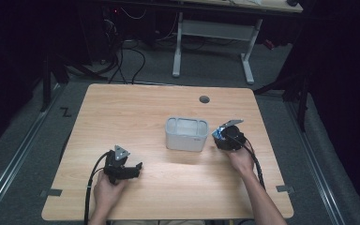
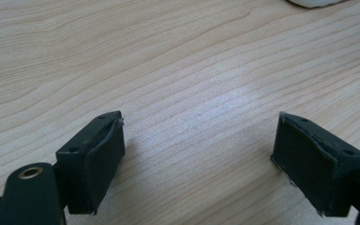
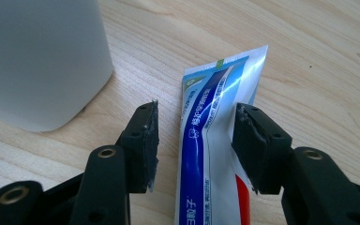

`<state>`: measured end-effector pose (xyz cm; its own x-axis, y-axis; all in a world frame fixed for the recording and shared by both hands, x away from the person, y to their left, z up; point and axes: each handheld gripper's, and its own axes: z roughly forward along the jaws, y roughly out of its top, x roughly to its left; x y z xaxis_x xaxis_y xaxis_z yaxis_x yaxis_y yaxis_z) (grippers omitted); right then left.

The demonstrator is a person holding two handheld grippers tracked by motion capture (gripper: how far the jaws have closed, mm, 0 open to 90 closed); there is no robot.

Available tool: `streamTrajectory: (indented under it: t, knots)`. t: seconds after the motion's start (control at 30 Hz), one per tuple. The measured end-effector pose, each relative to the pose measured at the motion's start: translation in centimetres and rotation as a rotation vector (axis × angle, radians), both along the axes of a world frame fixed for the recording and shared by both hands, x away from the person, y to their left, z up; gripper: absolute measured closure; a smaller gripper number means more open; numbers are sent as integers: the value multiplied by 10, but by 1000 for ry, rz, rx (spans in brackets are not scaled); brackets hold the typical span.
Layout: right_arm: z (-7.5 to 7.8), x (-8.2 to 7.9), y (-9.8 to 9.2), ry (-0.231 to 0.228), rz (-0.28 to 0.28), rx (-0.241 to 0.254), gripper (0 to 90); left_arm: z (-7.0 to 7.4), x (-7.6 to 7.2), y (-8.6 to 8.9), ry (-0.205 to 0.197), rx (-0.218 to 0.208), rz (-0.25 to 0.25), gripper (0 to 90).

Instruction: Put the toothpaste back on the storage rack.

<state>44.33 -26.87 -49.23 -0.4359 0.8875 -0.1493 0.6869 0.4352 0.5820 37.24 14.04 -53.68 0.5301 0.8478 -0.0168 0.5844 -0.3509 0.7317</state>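
A dim room with grey carpet and a white-legged desk at the back surrounds a light wooden table, seen from the high view with a round cable hole near its far edge. A pale grey rectangular bin stands near the table's middle. Just right of it, the person's right hand holds the right gripper, whose tip sits over a blue and white toothpaste tube lying on the wood beside the bin. Toward the near left, the left hand holds the left gripper low over bare wood, well apart from the bin, its cable trailing back off the table's front edge. In the left gripper view, the two black jaws stand wide apart with nothing between them, only wood grain beneath, and a sliver of the bin's pale base shows at the top edge. In the right gripper view, the toothpaste tube lies flat on the table, its crimped end pointing away, running lengthwise between the jaws of the right gripper. The right pad lies at the tube's edge, while a narrow gap separates the left pad from it, so the jaws are open around the tube, not clamped. The bin's rounded wall rises at the upper left, near the tube but not touching it.
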Motion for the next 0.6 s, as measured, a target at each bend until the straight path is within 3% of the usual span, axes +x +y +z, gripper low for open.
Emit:
streamTrajectory:
  t: [0.33, 0.6]
  knots:
    - [-2, 7, -5, 19, -22, -7, 548, 0, 0, 0, 0, 0, 0, 174]
    - [-4, 9, -5, 30, -29, -20, 526, 0, 0, 0, 0, 0, 1, 174]
